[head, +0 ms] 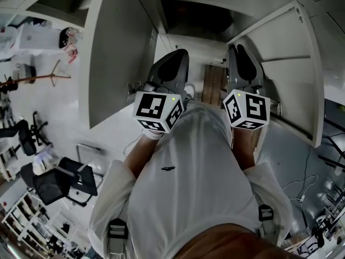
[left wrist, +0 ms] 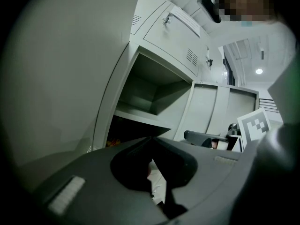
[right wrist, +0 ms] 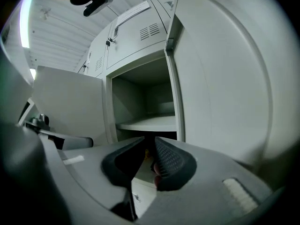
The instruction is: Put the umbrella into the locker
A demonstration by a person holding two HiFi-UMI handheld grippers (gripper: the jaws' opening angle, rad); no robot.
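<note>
The grey locker (head: 197,20) stands open in front of me, its left door (head: 118,53) and right door (head: 285,63) swung out. Both gripper views show an empty upper compartment over a shelf (left wrist: 140,118) (right wrist: 150,123). Below it lies a dark lower compartment. A small orange patch (left wrist: 112,143) (right wrist: 148,153) shows in that dark space; I cannot tell whether it is the umbrella. My left gripper (head: 173,63) (left wrist: 151,138) points at the opening with its tips touching and nothing between them. My right gripper (head: 243,58) (right wrist: 149,139) points there too, its tips a narrow slit apart and empty.
A brown wooden board (head: 214,85) lies at the locker's foot between the grippers. Closed locker doors with handles (left wrist: 183,22) (right wrist: 136,14) sit above the open one. An office chair (head: 59,182) and a coat stand (head: 48,77) stand at the left; a cable (head: 302,188) lies on the floor at the right.
</note>
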